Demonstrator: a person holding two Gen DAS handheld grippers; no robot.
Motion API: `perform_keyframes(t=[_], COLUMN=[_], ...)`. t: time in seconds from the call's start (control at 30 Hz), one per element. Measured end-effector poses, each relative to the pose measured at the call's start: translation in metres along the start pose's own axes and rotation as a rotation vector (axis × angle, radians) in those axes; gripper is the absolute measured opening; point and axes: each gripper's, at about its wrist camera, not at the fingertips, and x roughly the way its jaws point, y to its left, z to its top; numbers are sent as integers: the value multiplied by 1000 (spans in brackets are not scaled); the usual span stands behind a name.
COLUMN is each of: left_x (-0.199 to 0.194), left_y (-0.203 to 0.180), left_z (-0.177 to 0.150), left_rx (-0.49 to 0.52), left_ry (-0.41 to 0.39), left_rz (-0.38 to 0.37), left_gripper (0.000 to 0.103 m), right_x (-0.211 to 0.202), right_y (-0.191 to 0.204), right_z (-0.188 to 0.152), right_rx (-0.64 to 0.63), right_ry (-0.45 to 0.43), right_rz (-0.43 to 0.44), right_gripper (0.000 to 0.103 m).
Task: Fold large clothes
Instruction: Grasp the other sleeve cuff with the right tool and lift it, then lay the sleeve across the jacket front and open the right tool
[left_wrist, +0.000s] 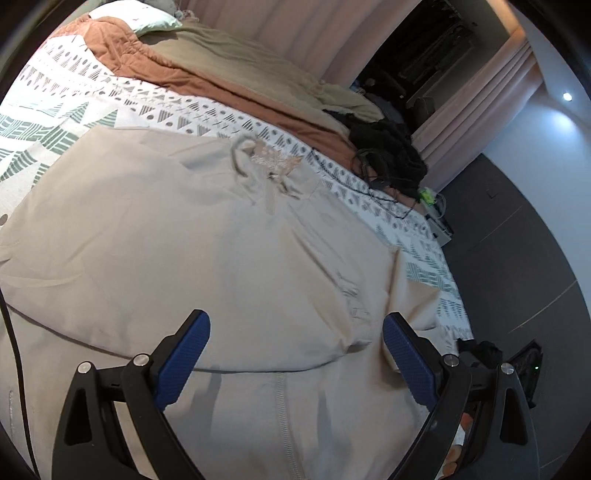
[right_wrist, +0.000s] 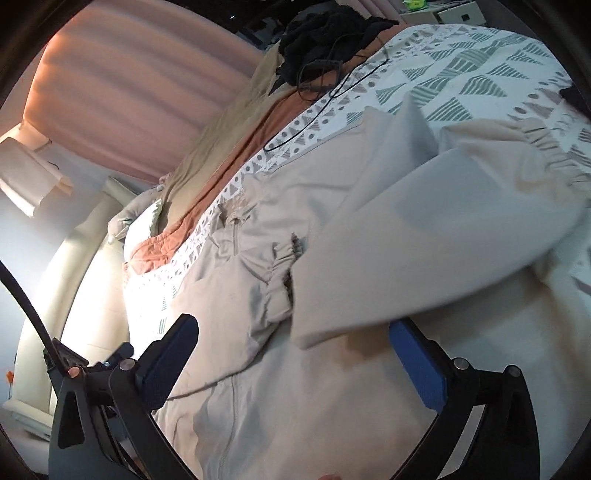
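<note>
A patterned bedspread (left_wrist: 155, 110), orange blanket (left_wrist: 192, 79), black clothes (left_wrist: 391, 147) and pink curtain (left_wrist: 280, 33).

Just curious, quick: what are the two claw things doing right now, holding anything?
Left gripper: jaws open, holding nothing, above the beige jacket.
Right gripper: jaws open, holding nothing.

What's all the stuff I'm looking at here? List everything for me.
jacket: one, beige, spread on the bed, zip up the front, one sleeve folded across it
bedsheet: one, white with green and grey triangles, under the jacket
blanket: one, rust orange, beyond the jacket
cover: one, olive, beside the blanket
pillow: one, pale, at the bed's head
black clothes: one heap, far bed edge
cable: one, black, on the sheet
curtain: pink, behind the bed
left gripper: black, blue pads, open above the jacket
right gripper: same, open
</note>
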Motion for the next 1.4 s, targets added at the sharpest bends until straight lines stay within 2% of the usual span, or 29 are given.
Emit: perform_keyframes(t=[0.17, 0.4, 0.57, 0.67, 0.73, 0.8, 0.87, 0.9, 0.97, 1.03, 1.23, 1.4], left_x=[-10, -20, -30, -27, -24, -23, -24, -26, -29, -31, -37, -51], left_y=[-13, 1, 7, 11, 16, 19, 21, 22, 24, 28, 36, 47], left_z=[-7, -18, -19, -17, -14, -12, -10, -9, -8, -8, -5, 0], left_rx=[41, -19, -13, -10, -29, -39, -30, -29, -42, -64, -99, -136], left_ry=[-29, -28, -54, -56, -43, -41, -46, -50, -60, -67, -78, -113], left_rz=[22, 76, 113, 141, 129, 124, 130, 131, 122, 119, 114, 107], left_gripper=[97, 97, 97, 97, 97, 97, 97, 97, 97, 97, 97, 97], right_x=[-47, -76, -64, -49, -37, -26, -21, -21, -22, -28, -53, -80], right_y=[-32, -68, -96, -111, -117, -127, -134, -134, -129, -113, -41, 36], right_z=[-2, 10, 18, 22, 24, 27, 31, 33, 35, 39, 55, 66], right_rx=[51, 123, 230, 285, 312, 345, 355, 358, 347, 301, 153, 12], right_ry=[-60, -131, -135, -118, -104, -98, -118, -123, -131, -155, -224, -281], right_rz=[-77, -129, -116, -134, -154, -197, -239, -241, -243, -243, -182, -129], right_gripper=[103, 103, 85, 78, 75, 59, 27, 23, 11, 8, 8, 8])
